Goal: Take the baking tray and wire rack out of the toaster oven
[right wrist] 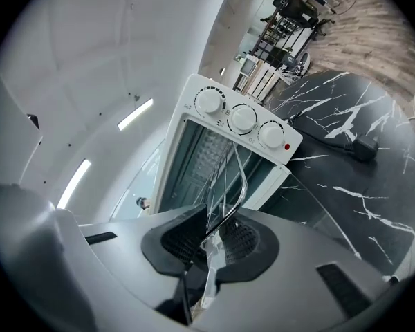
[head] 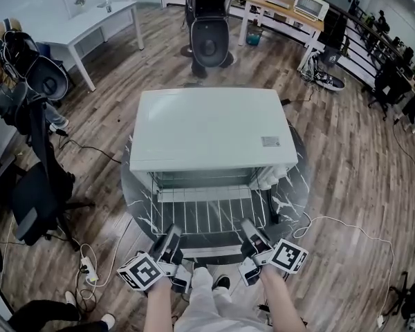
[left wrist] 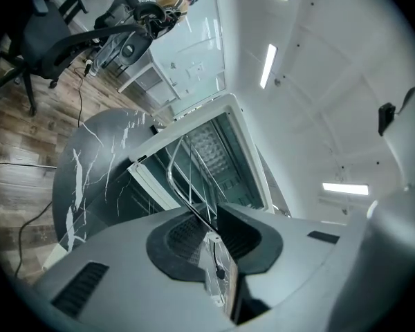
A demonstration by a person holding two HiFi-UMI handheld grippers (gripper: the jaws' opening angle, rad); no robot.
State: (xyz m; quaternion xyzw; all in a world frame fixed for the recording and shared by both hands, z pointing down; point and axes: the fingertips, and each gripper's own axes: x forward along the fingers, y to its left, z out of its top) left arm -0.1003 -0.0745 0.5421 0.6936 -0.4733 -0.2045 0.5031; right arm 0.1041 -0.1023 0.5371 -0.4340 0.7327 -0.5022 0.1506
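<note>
Together, the left tool (head: 171, 232) and right tool (head: 249, 225) grip the wire rack's (head: 207, 213) front bar, just outside the toaster oven (head: 211, 126).

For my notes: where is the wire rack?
Head view, centre: the wire rack juts from the toaster oven, left gripper and right gripper clamping its front.

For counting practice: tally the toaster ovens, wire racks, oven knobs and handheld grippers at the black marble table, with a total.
toaster oven: 1
wire rack: 1
oven knobs: 3
grippers: 2 (left gripper, right gripper)
Total: 7
</note>
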